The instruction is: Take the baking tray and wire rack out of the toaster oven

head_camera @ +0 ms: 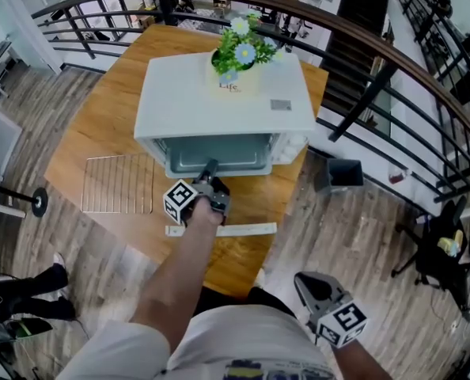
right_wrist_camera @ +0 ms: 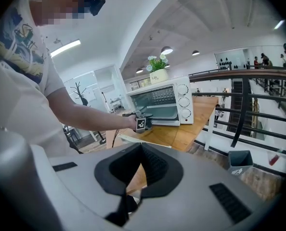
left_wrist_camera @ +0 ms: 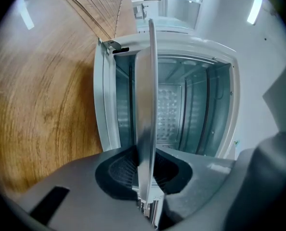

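The white toaster oven (head_camera: 219,93) stands open on a wooden table (head_camera: 100,125). My left gripper (head_camera: 210,171) is at the oven's mouth, shut on the front edge of the grey baking tray (head_camera: 223,163). In the left gripper view the tray (left_wrist_camera: 147,105) runs edge-on between the jaws (left_wrist_camera: 145,189) and back into the oven cavity (left_wrist_camera: 191,109). The wire rack (head_camera: 118,184) lies flat on the table, left of the oven. My right gripper (head_camera: 306,283) hangs off the table by the person's side, shut on nothing (right_wrist_camera: 133,174). Its view shows the oven (right_wrist_camera: 181,100) from afar.
A pot of flowers (head_camera: 239,58) sits on top of the oven. The oven's door rail (head_camera: 219,229) lies on the table just behind my left gripper. A dark railing (head_camera: 361,62) curves round the far side, and a grey bin (head_camera: 342,172) stands on the floor to the right.
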